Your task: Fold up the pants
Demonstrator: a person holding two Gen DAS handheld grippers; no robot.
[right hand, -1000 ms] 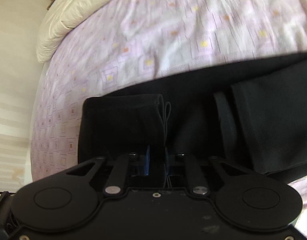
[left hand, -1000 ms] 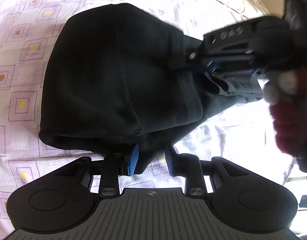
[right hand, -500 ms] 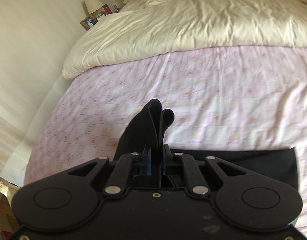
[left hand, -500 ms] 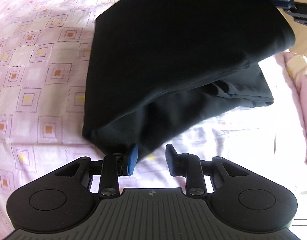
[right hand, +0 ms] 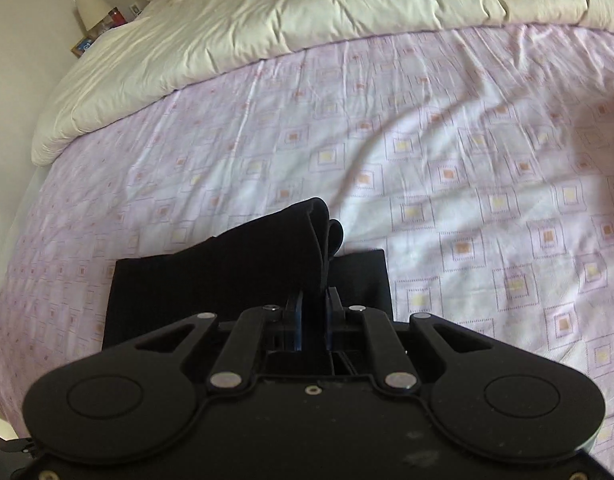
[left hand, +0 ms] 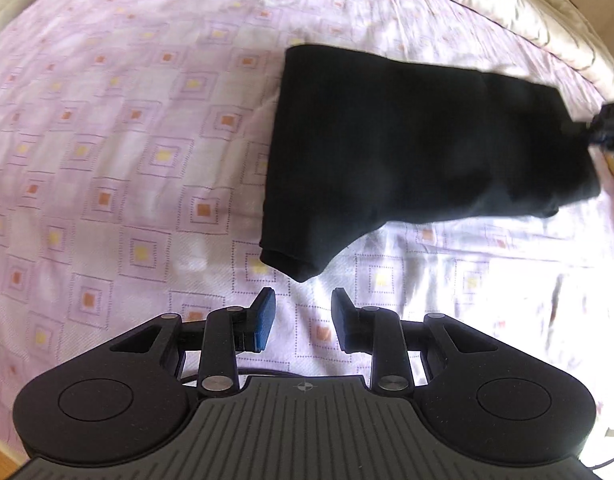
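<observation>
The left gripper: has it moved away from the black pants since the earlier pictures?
Yes. The left gripper has backed off the black pants; patterned sheet now shows between them.

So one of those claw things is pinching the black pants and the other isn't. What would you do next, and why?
Probably bring the left gripper forward to pinch the near corner of the black pants. Its fingers stand apart with only the patterned sheet between them, while the right gripper alone grips a bunched edge. Folding likely needs two held corners.
</observation>
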